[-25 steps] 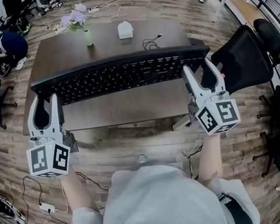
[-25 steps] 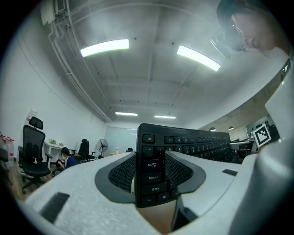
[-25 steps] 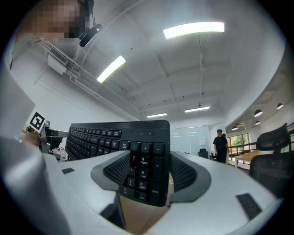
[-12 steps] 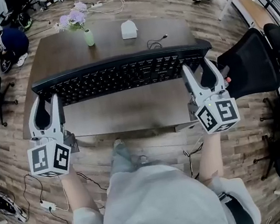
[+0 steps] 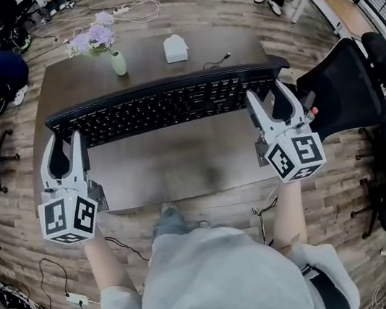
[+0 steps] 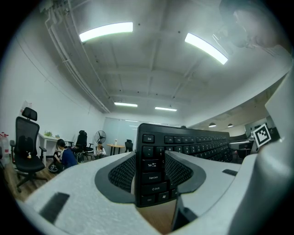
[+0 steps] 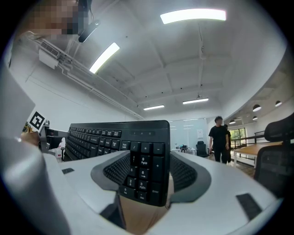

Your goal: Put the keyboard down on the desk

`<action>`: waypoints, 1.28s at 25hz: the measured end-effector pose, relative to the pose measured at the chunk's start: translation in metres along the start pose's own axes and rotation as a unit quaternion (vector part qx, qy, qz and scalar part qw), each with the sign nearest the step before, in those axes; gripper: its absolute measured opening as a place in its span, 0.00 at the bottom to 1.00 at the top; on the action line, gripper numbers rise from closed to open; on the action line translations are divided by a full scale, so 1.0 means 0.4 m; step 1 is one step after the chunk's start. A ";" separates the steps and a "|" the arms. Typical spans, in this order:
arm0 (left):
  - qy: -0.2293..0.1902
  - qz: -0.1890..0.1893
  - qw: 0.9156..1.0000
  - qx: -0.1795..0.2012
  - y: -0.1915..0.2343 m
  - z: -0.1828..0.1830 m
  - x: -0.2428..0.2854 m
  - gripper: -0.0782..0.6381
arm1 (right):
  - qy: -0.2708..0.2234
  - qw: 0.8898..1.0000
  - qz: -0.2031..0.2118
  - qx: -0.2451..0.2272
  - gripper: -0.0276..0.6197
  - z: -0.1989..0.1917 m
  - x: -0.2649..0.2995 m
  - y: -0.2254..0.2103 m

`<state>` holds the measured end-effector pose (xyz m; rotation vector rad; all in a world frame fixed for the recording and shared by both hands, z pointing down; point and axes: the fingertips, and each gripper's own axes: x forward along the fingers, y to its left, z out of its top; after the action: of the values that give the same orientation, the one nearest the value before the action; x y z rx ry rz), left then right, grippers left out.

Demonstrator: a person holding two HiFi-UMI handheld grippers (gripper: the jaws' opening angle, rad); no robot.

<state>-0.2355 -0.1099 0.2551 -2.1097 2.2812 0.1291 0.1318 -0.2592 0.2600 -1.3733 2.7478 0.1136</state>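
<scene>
Seen from the head view, the left gripper [image 5: 59, 142] is clamping the left end of the black keyboard [image 5: 163, 106] and the right gripper [image 5: 268, 93] is clamping its right end. The keyboard is stretching across the desk [image 5: 173, 168] nearly from left edge to right edge. A vase of flowers [image 5: 118, 62] and a white box [image 5: 175, 47] are standing near the back edge. In the left gripper view, the jaws are pressing on the Caps Lock end. In the right gripper view, they are squeezing the number-pad end.

Matt black plastic keyboard [image 5: 162, 104]; smooth dark wood desk [image 5: 169, 163].
</scene>
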 end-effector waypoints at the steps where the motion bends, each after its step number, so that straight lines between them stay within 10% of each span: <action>1: 0.006 -0.004 1.000 -0.002 0.025 -0.009 0.031 0.36 | 0.006 1.000 -0.004 0.000 0.42 -0.008 0.031 0.006; 32: 0.175 -0.073 0.981 -0.036 0.239 -0.368 0.361 0.36 | 0.180 0.979 -0.084 0.051 0.41 -0.374 0.257 0.051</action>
<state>-0.3374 -0.2583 0.3941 -2.5022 2.3095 -0.1822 0.0498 -0.3432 0.3999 -1.7373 2.8411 -0.3114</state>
